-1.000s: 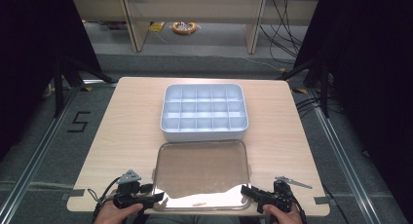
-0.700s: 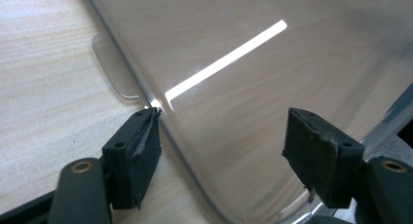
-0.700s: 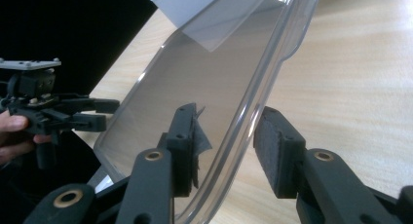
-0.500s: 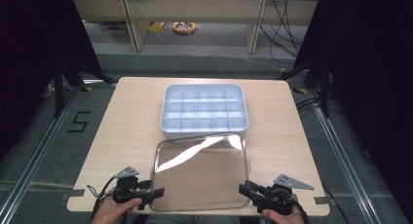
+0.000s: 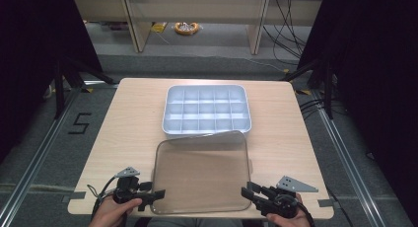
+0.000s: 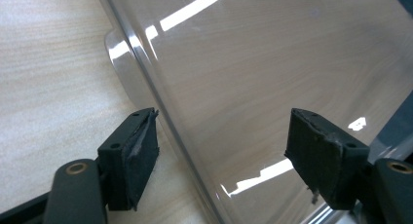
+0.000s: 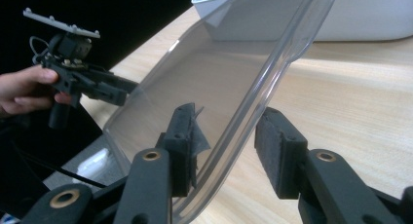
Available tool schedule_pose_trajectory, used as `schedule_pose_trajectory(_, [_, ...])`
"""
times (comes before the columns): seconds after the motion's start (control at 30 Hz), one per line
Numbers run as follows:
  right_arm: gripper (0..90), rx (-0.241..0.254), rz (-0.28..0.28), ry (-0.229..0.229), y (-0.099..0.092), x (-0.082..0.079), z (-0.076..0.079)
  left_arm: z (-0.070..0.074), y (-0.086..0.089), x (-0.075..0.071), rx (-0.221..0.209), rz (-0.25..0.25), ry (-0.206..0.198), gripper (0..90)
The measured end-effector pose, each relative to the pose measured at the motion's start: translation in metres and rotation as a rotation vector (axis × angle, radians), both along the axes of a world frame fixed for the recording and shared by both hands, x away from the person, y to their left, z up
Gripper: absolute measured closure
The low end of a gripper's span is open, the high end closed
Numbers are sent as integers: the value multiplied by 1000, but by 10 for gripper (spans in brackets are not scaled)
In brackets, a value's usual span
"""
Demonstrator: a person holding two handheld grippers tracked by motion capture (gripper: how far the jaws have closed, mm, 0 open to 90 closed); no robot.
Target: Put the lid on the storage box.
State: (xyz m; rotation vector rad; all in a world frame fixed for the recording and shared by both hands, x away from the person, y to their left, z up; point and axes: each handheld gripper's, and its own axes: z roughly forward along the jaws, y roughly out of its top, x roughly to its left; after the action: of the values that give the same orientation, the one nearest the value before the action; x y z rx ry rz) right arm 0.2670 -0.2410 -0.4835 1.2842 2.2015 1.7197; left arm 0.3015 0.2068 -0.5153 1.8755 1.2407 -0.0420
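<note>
While both hands sit at the near edge of the table (image 5: 123, 118), the items read as follows, nearest first.

Left hand (image 5: 111, 213): at the near left corner, wrapped round the left gripper (image 5: 156, 195). Jaws stand apart, one on either side of the near left edge of the clear lid (image 5: 202, 175). In the left gripper view the left gripper (image 6: 224, 153) has its pads spread wide, the lid's rim (image 6: 160, 107) running between them and close to the left pad; neither pad is seen to press on the plastic. A grey three-cornered plate rides on top and a cable trails off toward the table edge.

Right hand (image 5: 288, 218): at the near right corner, holding the right gripper (image 5: 246, 191). In the right gripper view the right gripper (image 7: 226, 143) also has its jaws parted, straddling the lid's rim (image 7: 243, 117). The left pad lies close against the plastic; the right pad stands a little clear. I cannot tell whether the left pad actually touches.

Clear lid: transparent, rectangular with rounded corners, a small tab on its right side. Its near edge sits between the two grippers, and the right gripper view shows it tilted up off the wood. Its far edge reaches the front wall of the tray.

Compartment tray (image 5: 207, 111): pale grey-white, divided into a grid of small cells, at mid-table beyond the lid.

Beyond the table: grey floor, desk legs, loose cables, and a yellow coil (image 5: 186, 27).
</note>
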Motion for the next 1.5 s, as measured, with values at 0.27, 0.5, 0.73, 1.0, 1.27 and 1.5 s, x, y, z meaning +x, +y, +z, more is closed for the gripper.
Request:
schedule_pose_trajectory(0.27, [627, -22, 5, 28, -2, 0, -5, 1, 3, -2, -16, -13, 39, 415])
schedule_pose_trajectory(0.5, [631, -67, -52, 90, -4, 3, -12, 7, 2, -5, 17, -22, -47, 512])
schedule_pose_trajectory(0.73, [618, -134, -106, 133, 0, 4, -15, 14, -5, -9, 73, -22, -118, 533])
schedule_pose_trajectory(1.0, [610, -158, -148, 112, 2, 7, -9, 17, -7, -7, 69, -7, -128, 570])
schedule_pose_trajectory(1.27, [581, -162, -186, 88, 1, 20, -1, 29, -11, 4, 54, -6, -154, 562])
schedule_pose_trajectory(1.5, [554, -156, -211, 56, 0, 36, 12, 40, -13, 17, 37, 1, -172, 554])
